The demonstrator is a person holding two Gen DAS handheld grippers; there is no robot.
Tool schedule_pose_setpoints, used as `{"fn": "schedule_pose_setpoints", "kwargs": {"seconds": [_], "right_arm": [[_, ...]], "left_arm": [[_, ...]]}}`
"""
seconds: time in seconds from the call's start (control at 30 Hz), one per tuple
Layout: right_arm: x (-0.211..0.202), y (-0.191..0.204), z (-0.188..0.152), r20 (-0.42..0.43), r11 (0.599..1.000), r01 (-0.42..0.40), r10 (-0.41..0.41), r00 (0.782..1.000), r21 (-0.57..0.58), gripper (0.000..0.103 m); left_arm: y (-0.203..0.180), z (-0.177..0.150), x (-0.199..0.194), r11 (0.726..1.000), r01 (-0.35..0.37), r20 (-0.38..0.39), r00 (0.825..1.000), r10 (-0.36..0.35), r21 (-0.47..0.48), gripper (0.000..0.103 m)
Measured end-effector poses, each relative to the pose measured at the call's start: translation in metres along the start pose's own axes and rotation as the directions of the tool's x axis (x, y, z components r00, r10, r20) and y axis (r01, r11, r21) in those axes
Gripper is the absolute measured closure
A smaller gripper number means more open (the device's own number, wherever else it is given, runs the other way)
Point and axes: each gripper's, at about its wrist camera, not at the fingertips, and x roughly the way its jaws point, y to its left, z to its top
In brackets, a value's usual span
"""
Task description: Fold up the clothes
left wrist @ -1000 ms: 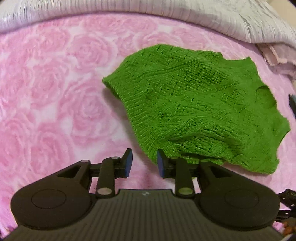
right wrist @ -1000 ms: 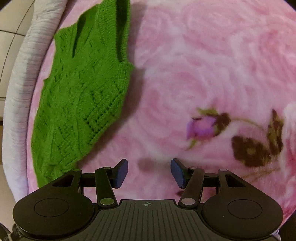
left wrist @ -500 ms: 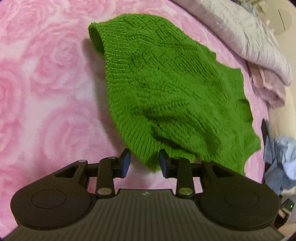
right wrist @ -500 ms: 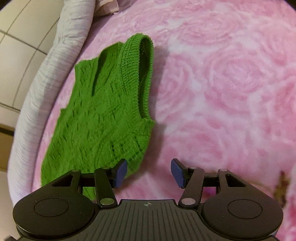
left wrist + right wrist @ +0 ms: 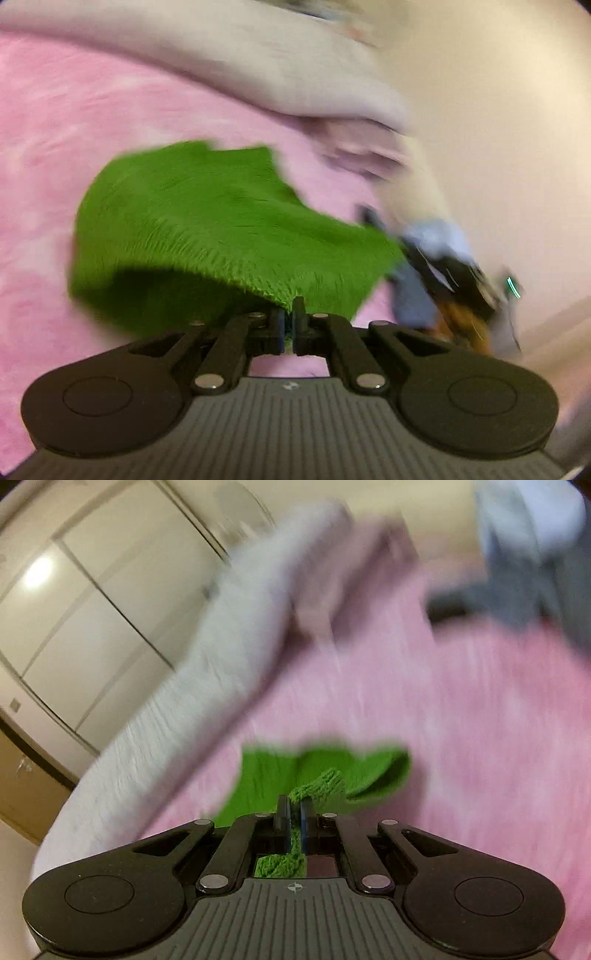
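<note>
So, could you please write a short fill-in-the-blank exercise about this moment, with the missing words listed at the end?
1. Both grippers are clamped on a knitted garment whose colour is ____.
2. The left gripper pinches an edge of the sweater, so its jaws are ____.
3. The right gripper has green knit between its pads, so it is shut on the ____.
4. The blanket under the garment is ____ in colour.

Missing words: green; shut; sweater; pink

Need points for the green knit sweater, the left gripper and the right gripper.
green knit sweater (image 5: 192, 221), left wrist view, on the lifted knit panel.
left gripper (image 5: 289, 317), left wrist view, between the shut fingers pinching the sweater's edge.
right gripper (image 5: 293, 808), right wrist view, between the shut fingers clamping green knit.
</note>
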Motion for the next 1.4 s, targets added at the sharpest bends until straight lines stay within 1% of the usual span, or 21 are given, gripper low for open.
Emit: {"fn": "schedule_pose_setpoints", "kwargs": {"seconds": [0.03,0.07,0.1,0.13,0.17,0.27,0.3,0.37,0.43,0.5,0.57,0.7,0.8,0.97,1.1,1.13,1.17,1.2,1.23,1.3,1.4], "right_arm": [[-0.003,0.001,0.012,0.026,1.000,0.008,-0.007,1.000,-0.013,0.097],[-0.003,0.000,0.021,0.020,0.999,0.039,-0.038,0.999,-0.030,0.083],[-0.005,-0.004,0.024,-0.001,0.994,0.094,-0.094,0.996,-0.051,0.077],[-0.008,-0.010,0.025,-0.020,0.985,0.154,-0.155,0.988,-0.073,0.065],[-0.012,-0.020,0.021,-0.051,0.981,0.180,-0.184,0.982,-0.072,0.059],[-0.029,-0.062,-0.009,-0.206,0.982,0.188,-0.186,0.961,-0.011,0.057],[-0.034,-0.077,-0.023,-0.271,0.982,0.189,-0.178,0.946,0.013,0.057],[-0.046,-0.105,-0.061,-0.399,0.975,0.215,-0.174,0.900,0.059,0.057],[-0.056,-0.124,-0.098,-0.494,0.964,0.242,-0.158,0.855,0.109,0.057],[-0.066,-0.136,-0.130,-0.546,0.948,0.263,-0.128,0.828,0.178,0.057],[-0.073,-0.143,-0.156,-0.559,0.928,0.279,-0.098,0.823,0.248,0.057],[-0.078,-0.140,-0.178,-0.511,0.902,0.265,-0.059,0.857,0.340,0.057],[-0.080,-0.134,-0.184,-0.456,0.895,0.254,-0.065,0.888,0.367,0.057],[-0.077,-0.127,-0.200,-0.411,0.874,0.263,-0.081,0.908,0.408,0.056],[-0.072,-0.117,-0.208,-0.371,0.880,0.244,-0.084,0.925,0.408,0.055],[-0.067,-0.114,-0.210,-0.373,0.890,0.212,-0.052,0.927,0.404,0.056],[-0.061,-0.109,-0.211,-0.386,0.901,0.188,-0.024,0.922,0.391,0.066],[-0.056,-0.103,-0.213,-0.400,0.915,0.174,-0.016,0.916,0.364,0.084],[-0.053,-0.096,-0.213,-0.408,0.930,0.173,-0.027,0.912,0.325,0.090],[-0.056,-0.089,-0.209,-0.405,0.949,0.183,-0.067,0.912,0.256,0.092],[-0.090,-0.099,-0.191,-0.349,0.953,0.173,-0.079,0.934,0.249,0.093]], "left_arm": [[-0.008,-0.007,0.006,0.999,-0.022,-0.031,0.999,0.022,0.025,0.096],[-0.014,-0.016,0.012,0.998,-0.047,-0.066,0.997,0.050,0.043,0.094],[-0.011,-0.027,0.022,0.995,-0.094,-0.125,0.987,0.097,0.030,0.092],[-0.008,-0.037,0.030,0.990,-0.140,-0.178,0.974,0.141,0.021,0.092],[-0.003,-0.046,0.032,0.984,-0.178,-0.203,0.963,0.178,0.020,0.092],[0.012,-0.072,0.038,0.957,-0.290,-0.277,0.918,0.285,0.024,0.092],[0.017,-0.080,0.040,0.945,-0.326,-0.297,0.900,0.320,0.030,0.092],[0.027,-0.082,0.041,0.917,-0.392,-0.287,0.872,0.396,0.076,0.092],[0.038,-0.078,0.043,0.896,-0.431,-0.271,0.855,0.443,0.106,0.089],[0.050,-0.069,0.047,0.885,-0.451,-0.251,0.849,0.466,0.115,0.086],[0.061,-0.062,0.046,0.880,-0.459,-0.234,0.849,0.475,0.120,0.081],[0.080,-0.045,0.048,0.880,-0.460,-0.199,0.857,0.476,0.123,0.075],[0.096,-0.034,0.049,0.900,-0.432,-0.191,0.880,0.436,0.063,0.074],[0.128,-0.022,0.063,0.931,-0.360,-0.187,0.921,0.343,-0.066,0.074],[0.140,-0.018,0.083,0.928,-0.353,-0.215,0.922,0.323,-0.118,0.077],[0.142,-0.018,0.086,0.930,-0.347,-0.219,0.923,0.316,-0.121,0.086],[0.143,-0.018,0.088,0.932,-0.341,-0.222,0.925,0.310,-0.121,0.096],[0.140,-0.018,0.088,0.937,-0.334,-0.221,0.926,0.305,-0.106,0.097],[0.136,-0.019,0.087,0.941,-0.326,-0.221,0.928,0.300,-0.091,0.098],[0.127,-0.020,0.081,0.951,-0.308,-0.215,0.932,0.292,-0.041,0.099],[0.110,-0.032,0.054,0.972,-0.236,-0.219,0.948,0.228,-0.007,0.099]]}}
